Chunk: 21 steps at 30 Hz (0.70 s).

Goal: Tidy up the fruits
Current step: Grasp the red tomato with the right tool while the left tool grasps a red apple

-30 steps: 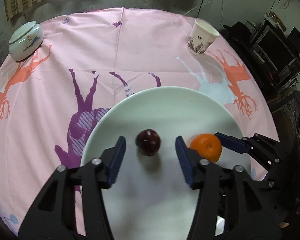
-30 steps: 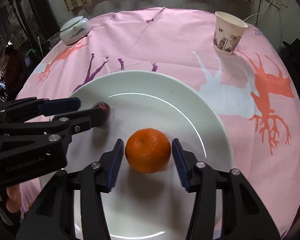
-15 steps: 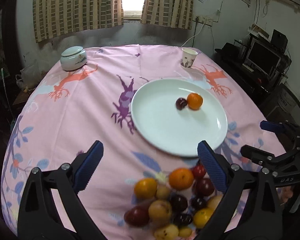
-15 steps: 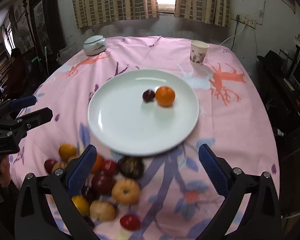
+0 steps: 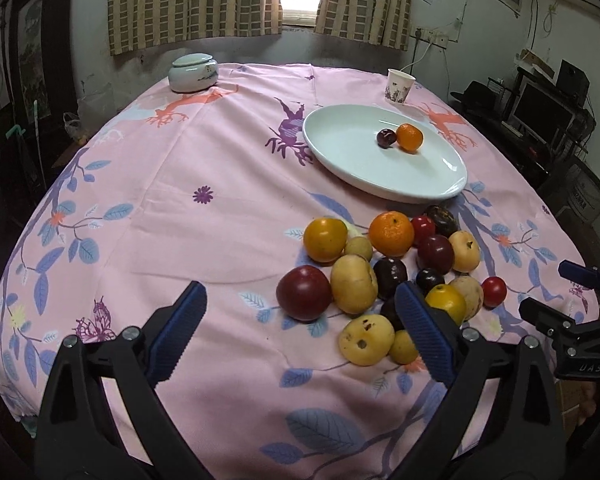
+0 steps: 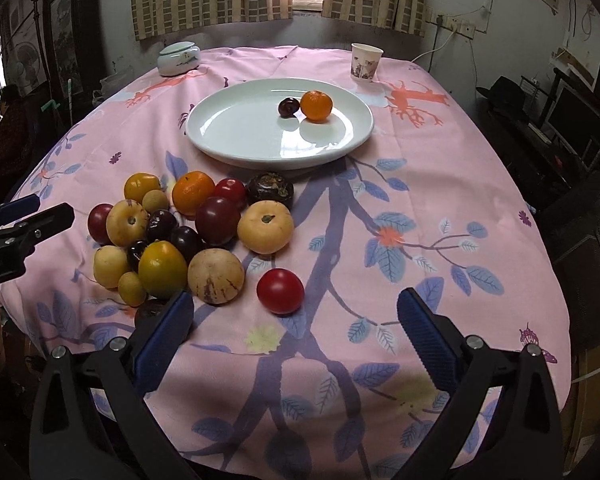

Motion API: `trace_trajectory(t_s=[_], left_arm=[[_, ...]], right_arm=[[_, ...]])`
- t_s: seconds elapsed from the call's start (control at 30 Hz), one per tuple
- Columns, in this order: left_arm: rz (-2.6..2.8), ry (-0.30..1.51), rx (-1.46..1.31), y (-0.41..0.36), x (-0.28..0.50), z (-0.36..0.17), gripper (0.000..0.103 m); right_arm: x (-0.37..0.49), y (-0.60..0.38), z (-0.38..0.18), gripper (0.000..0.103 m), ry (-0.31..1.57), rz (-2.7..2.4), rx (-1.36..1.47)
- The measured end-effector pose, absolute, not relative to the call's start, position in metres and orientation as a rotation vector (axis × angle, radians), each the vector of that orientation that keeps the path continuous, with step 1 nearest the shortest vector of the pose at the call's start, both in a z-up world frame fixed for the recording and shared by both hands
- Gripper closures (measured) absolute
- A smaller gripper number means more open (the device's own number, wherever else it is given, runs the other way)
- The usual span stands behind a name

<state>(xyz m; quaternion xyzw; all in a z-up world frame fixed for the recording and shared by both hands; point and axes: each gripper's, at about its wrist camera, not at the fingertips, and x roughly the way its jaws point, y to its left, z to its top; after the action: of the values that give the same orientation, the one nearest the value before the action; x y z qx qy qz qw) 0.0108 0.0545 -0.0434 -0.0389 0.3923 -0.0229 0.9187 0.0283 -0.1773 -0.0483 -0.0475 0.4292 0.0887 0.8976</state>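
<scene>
Two fruits sit on the white plate (image 6: 228,136): a small dark plum (image 6: 288,107) touching a dimpled orange (image 6: 317,105), both in the upper middle of the right wrist frame and right of centre on the plate in the left wrist frame. A second ago each gripper was low over the plate, the left with its jaws either side of the plum, the right bracketing the orange; since then both have pulled well back and risen, so the whole round desk now shows. The left gripper (image 5: 300,332) holds nothing, its ribbed blue jaws spread wide above the cloth at the bottom of its frame. The right gripper (image 6: 294,334) is likewise released, jaws wide apart over bare cloth. The fruit pile (image 6: 188,232) has come into view at centre left of the right wrist frame, just beside the plate's near rim: smooth red and dark purple rounds, glossy oranges, matte pale-yellow ones with brown specks. One red fruit (image 6: 280,291) lies slightly apart from it. The pink tablecloth (image 6: 420,184) is printed with blue leaves and coral deer. At the far edge stand a patterned paper cup (image 6: 365,61) and a glazed lidded jar (image 6: 179,58).
</scene>
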Motion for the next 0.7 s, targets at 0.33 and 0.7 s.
trace_trajectory(t_s=[0.33,0.7], left_arm=[[-0.02,0.84,-0.077,0.065,0.015,-0.05,0.006],[-0.006,0.887,-0.07,0.075,0.019,-0.063,0.006]], right_arm=[[0.04,-0.181,-0.071,0.012,0.921,0.153,-0.102],[0.057,-0.166,-0.096,0.074,0.996,0.261,-0.082]])
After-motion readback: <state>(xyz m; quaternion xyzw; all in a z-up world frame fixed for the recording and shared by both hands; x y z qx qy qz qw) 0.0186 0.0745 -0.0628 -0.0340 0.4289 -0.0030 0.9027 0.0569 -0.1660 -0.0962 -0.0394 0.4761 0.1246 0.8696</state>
